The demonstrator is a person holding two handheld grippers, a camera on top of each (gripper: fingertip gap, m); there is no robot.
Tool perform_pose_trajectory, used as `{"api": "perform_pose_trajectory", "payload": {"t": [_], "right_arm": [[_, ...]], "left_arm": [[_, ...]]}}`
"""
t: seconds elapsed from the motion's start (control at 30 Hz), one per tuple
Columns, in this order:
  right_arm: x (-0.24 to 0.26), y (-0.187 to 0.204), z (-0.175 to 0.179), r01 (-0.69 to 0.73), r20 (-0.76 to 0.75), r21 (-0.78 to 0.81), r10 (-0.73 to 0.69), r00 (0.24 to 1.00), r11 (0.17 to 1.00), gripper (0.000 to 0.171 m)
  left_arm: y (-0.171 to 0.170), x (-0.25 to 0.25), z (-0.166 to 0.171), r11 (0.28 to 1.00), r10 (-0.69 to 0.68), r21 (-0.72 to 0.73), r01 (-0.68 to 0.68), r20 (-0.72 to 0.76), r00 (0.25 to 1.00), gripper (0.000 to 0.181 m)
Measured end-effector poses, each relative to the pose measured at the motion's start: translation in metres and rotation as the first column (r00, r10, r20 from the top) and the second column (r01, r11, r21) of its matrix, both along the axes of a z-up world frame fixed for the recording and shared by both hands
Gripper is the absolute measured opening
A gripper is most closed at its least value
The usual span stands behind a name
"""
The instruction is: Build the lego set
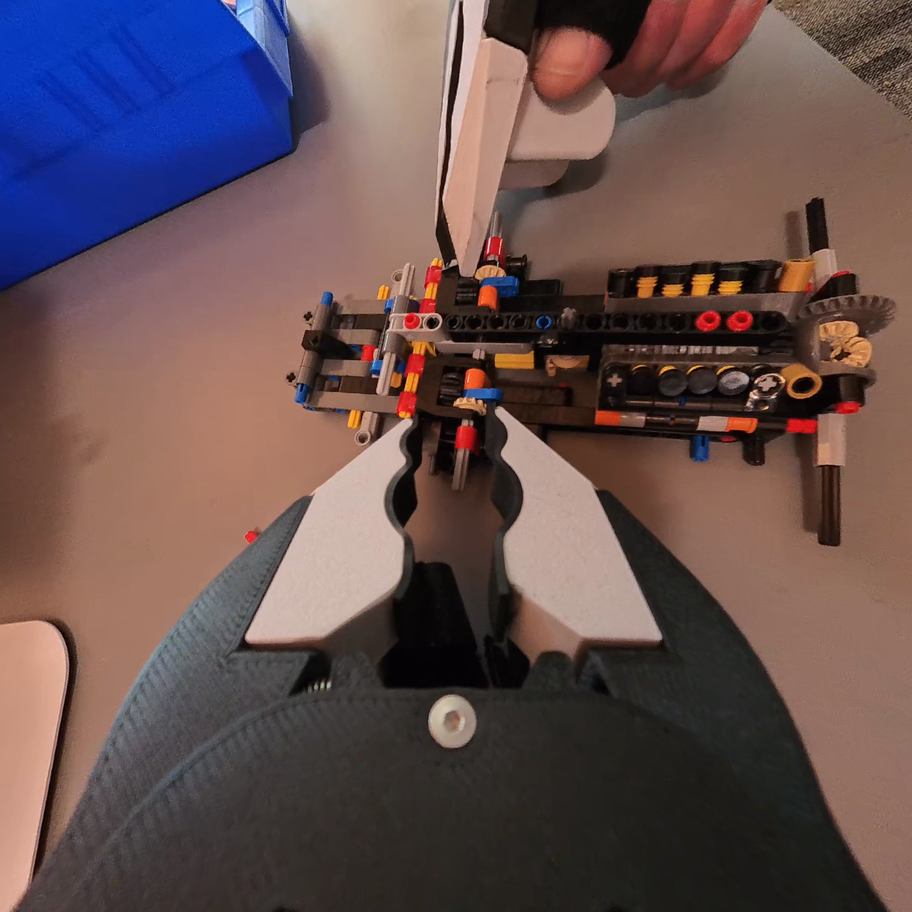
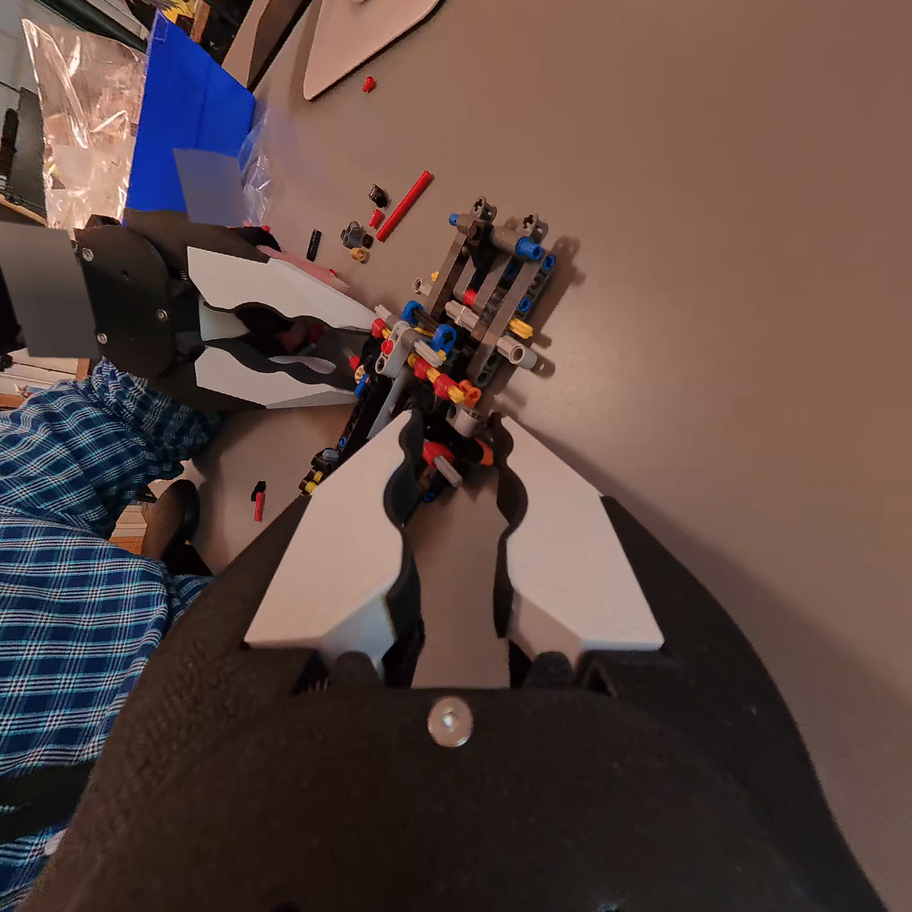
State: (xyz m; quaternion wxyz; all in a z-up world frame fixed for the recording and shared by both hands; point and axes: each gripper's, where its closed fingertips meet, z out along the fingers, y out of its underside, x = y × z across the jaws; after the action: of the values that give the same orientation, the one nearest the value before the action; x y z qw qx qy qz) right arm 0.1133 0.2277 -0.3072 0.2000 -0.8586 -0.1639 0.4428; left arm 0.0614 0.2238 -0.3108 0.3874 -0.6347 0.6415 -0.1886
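Observation:
A long lego technic chassis [image 1: 567, 323] lies on the grey table, with black beams, red, blue and yellow pins, and a grey gear at its right end. My left gripper [image 1: 454, 419] is closed on the near side of the chassis, its fingers either side of a red bush on a grey axle [image 1: 466, 439]. It also shows in the right wrist view [image 2: 362, 358]. My right gripper [image 2: 453, 419] is closed on the opposite side of the chassis [image 2: 498, 316], around another red bush [image 2: 437, 454]. From the left wrist view it [image 1: 461, 261] comes down from above.
A blue bin [image 1: 123, 123] stands at the far left, with a clear plastic bag [image 2: 84, 113] beside it. A red axle [image 2: 404, 205] and small loose parts [image 2: 360, 239] lie near the bin. A tan mat [image 1: 24, 740] lies at the table's left. A hand [image 1: 641, 44] holds the right gripper. The grippers' ends are close to 6 centimetres from one another.

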Motion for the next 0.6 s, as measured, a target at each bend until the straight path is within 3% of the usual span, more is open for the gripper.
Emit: {"api": "perform_pose_trajectory", "payload": {"t": [0.6], "right_arm": [[-0.0020,0.0008,0.0003,0.069,0.026,0.050,-0.071,0.997,0.996,0.028]], "left_arm": [[0.0002,-0.0004,-0.0001,1.000,0.007,0.007,-0.007,-0.003,1.000,0.024]]}}
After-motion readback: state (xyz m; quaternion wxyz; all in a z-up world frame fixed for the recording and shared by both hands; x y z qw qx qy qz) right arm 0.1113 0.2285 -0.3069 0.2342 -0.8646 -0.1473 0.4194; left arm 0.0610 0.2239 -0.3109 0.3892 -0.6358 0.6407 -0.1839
